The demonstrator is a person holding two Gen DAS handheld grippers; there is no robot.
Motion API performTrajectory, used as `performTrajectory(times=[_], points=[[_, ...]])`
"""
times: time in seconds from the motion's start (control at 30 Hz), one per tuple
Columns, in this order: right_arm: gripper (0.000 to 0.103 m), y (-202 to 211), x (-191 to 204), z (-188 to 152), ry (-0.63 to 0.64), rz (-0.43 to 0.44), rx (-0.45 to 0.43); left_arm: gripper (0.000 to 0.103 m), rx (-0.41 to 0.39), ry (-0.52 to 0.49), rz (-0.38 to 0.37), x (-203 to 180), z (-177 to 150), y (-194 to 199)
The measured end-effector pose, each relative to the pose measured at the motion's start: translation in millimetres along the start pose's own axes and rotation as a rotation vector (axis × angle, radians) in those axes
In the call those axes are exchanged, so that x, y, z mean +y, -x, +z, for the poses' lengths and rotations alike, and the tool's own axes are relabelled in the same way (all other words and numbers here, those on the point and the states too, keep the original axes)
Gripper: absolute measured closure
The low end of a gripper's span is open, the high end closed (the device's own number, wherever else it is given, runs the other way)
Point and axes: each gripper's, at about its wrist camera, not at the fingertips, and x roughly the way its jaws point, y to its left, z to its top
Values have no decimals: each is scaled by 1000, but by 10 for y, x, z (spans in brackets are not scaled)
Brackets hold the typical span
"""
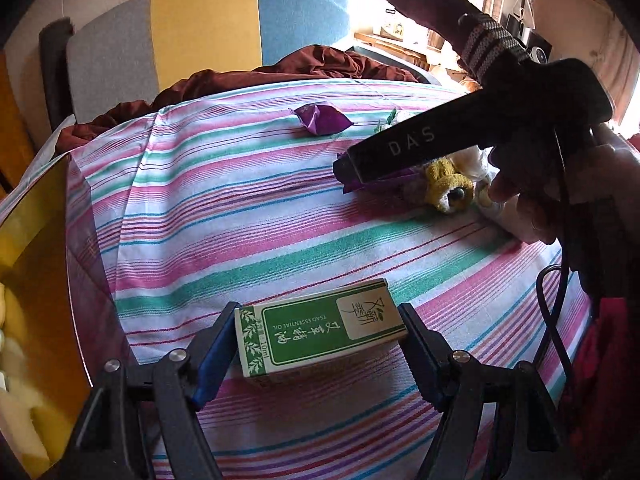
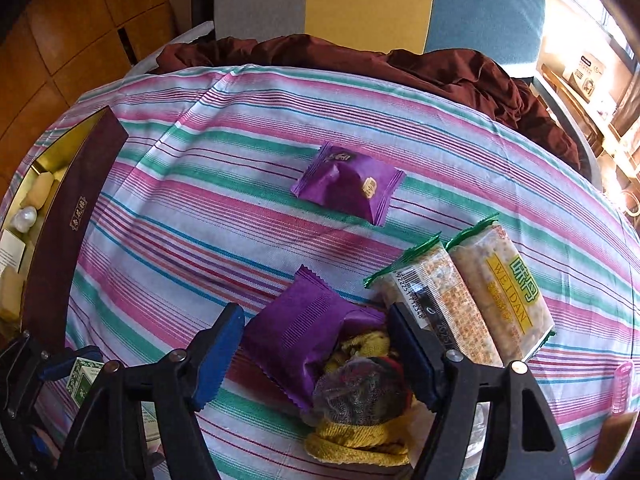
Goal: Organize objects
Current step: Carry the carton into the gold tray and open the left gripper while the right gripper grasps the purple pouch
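A green and white essential oil box (image 1: 320, 332) sits lengthwise between my left gripper's (image 1: 318, 320) blue pads, which press on both its ends just above the striped cloth (image 1: 240, 208). My right gripper (image 2: 316, 316) points down over a purple snack packet (image 2: 304, 336) that lies partly on a yellow knitted toy (image 2: 360, 400). Its fingers straddle the packet with the jaws apart; the right pad touches it and the left pad stands just off its edge. A second purple packet (image 2: 348, 188) lies farther back. Two clear snack bars (image 2: 436, 308) with green ends lie to the right.
A dark maroon box with a gold inside (image 2: 68, 220) holding several small items stands at the left edge. Rumpled brown fabric (image 2: 440, 68) and a grey, yellow and blue chair back (image 2: 368, 0) lie behind. A pink object (image 2: 622, 388) is at the right.
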Motion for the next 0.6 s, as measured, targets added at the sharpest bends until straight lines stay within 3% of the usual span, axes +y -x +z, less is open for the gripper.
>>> performTrajectory(times=[0.47, 0.6], points=[[32, 6, 34, 11, 14, -14, -7, 26, 3, -13, 17, -24, -54, -52], [38, 35, 41, 14, 18, -15, -19, 27, 1, -14, 17, -32, -66, -36]])
